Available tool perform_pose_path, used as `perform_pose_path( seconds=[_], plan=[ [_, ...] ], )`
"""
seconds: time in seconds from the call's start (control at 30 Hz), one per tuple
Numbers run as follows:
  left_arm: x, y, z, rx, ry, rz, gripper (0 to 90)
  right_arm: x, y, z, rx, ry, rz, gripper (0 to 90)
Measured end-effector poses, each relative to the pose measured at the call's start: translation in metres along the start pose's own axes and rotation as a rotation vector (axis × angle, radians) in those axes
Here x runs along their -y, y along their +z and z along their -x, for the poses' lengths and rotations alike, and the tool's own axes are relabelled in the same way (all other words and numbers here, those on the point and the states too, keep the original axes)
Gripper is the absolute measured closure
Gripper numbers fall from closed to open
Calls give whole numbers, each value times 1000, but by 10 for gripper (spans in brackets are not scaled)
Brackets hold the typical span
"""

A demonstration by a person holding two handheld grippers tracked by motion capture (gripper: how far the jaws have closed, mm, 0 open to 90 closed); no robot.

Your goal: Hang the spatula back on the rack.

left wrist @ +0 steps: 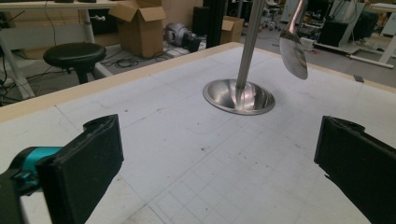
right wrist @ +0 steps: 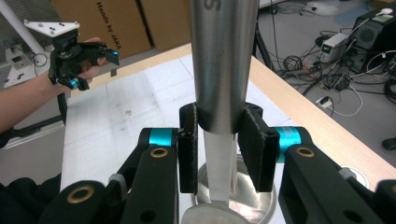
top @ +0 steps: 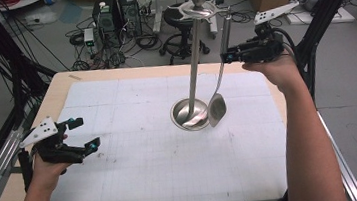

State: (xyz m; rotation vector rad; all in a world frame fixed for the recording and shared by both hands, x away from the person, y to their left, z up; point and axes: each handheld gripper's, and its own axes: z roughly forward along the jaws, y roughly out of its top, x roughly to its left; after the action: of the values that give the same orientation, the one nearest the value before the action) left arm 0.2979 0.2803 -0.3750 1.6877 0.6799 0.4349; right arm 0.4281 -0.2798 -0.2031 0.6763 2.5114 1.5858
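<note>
1. Over on the far right of the table [top: 60, 95], the right gripper [top: 226, 55] is clamped on the handle of a steel ladle [top: 217, 107], carrying it up high.
2. That ladle hangs bowl-down, clear of the white mat, just beside the round base of the utensil stand [top: 191, 113]. Held by the handle like that, my guess is it's headed for the hooked ring at the stand's top.
3. From the right gripper view, the pads [right wrist: 258, 148] squeeze the fat handle [right wrist: 223, 60] square on both sides, so it shouldn't swing much.
4. Meanwhile the left gripper [top: 87, 134] sits low at the near left, jaws wide apart, nothing between them. Well out of the way, I'd say on purpose.
5. Room to move? Plenty of bare mat in front and to the left. The tight spot is the stand's pole, right next to the ladle, and the table's right edge just beyond the hand.
</note>
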Motion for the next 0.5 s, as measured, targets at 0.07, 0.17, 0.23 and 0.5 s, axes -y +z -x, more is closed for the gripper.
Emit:
perform_pose_path(
  seconds=[0.07,0.17,0.23,0.5],
  plan=[
    [0,0,0,2,2,-2,17,0,-1,1,2,0,5,697],
    [0,0,0,0,3,-4,17,0,-1,3,-3,5,13,697],
    [0,0,0,0,3,-4,17,1,0,4,-8,6,13,697],
    [0,0,0,-1,4,-5,17,3,1,12,-20,28,19,697]
  ],
)
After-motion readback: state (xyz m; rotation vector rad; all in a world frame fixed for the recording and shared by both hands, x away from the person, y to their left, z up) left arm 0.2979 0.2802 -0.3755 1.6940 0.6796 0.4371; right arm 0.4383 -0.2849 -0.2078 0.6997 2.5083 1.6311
